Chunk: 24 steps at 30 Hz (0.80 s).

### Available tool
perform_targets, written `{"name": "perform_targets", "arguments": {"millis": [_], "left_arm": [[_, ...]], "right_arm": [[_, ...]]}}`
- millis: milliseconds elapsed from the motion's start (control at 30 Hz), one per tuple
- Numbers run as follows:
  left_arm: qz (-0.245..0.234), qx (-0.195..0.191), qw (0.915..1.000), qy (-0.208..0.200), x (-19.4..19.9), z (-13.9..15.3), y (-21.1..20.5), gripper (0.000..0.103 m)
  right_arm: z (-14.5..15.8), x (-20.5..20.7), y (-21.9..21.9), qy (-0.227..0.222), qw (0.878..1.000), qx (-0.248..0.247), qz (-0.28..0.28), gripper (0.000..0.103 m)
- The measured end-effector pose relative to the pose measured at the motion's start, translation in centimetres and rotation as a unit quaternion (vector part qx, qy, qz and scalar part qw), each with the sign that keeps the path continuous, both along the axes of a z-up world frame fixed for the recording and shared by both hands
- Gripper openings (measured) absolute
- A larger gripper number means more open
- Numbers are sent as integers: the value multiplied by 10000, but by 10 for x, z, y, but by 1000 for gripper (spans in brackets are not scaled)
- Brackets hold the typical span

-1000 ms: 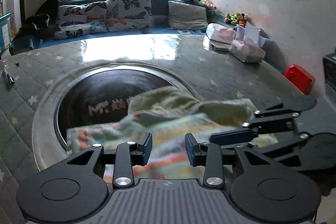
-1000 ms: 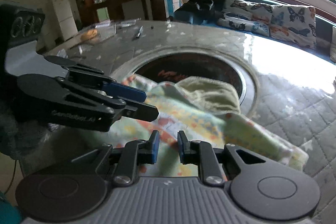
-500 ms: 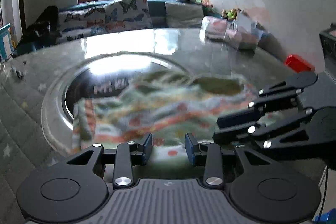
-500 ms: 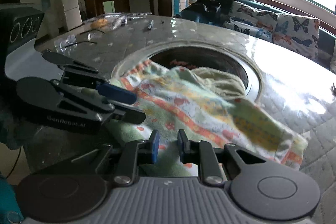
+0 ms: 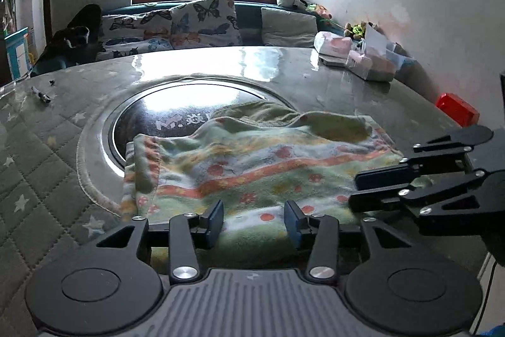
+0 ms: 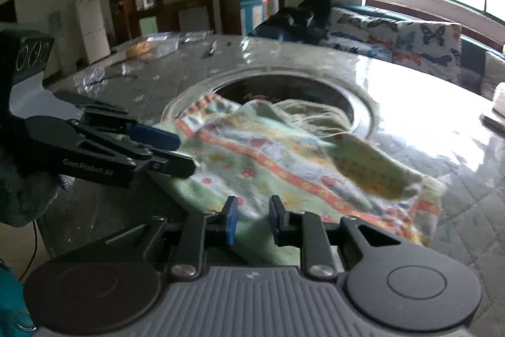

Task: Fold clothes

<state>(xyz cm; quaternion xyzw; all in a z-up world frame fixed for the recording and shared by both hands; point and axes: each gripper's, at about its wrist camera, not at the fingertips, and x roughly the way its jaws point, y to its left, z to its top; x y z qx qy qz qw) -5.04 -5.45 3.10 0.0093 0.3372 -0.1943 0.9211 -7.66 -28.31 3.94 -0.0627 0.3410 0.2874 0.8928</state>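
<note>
A green towel-like cloth (image 5: 258,166) with orange stripes and red dots lies rumpled on the round table, partly over its black glass inset (image 5: 176,106). Its far edge is turned over and shows the plain green back. My left gripper (image 5: 254,218) hovers open over the cloth's near edge, nothing pinched. My right gripper (image 6: 253,218) is open by a narrower gap, and the cloth (image 6: 284,166) passes slack beneath it. In the left wrist view the right gripper (image 5: 352,191) is above the cloth's right side. In the right wrist view the left gripper (image 6: 186,155) is by its left edge.
A quilted star-pattern cover (image 5: 38,179) under clear plastic tops the table. Tissue packs and boxes (image 5: 369,65) stand at the far right, a pen (image 5: 42,97) at the far left. A red box (image 5: 457,109) lies beyond the right rim. A sofa with butterfly cushions (image 5: 202,21) lines the window.
Both grippers have drawn back and risen a little, so more of the cloth shows ahead of them. The cloth now lies flatter and nearer the front edge. The left jaws stand slightly wider.
</note>
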Motion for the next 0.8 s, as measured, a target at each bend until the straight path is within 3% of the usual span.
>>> {"name": "perform_targets", "arguments": {"millis": [67,133,367,800], "left_arm": [[69,-33,10000,42,1,-2,5,51],[130,-132,9998,118,1,-6,8,53],[327,-218,9992,105,-2,0,17,55],[590,-271,9978,166,-3,-1,32,59]], "right_arm": [[-1,-3,-8,-28,9998,71,-156,24],[-2,-6,-16,-56,9994,143,-313,32],[-5,-16,-43,-115,9959,355,-822,33],[-9,-8,-51,-25,9957,302,-877,35]]}}
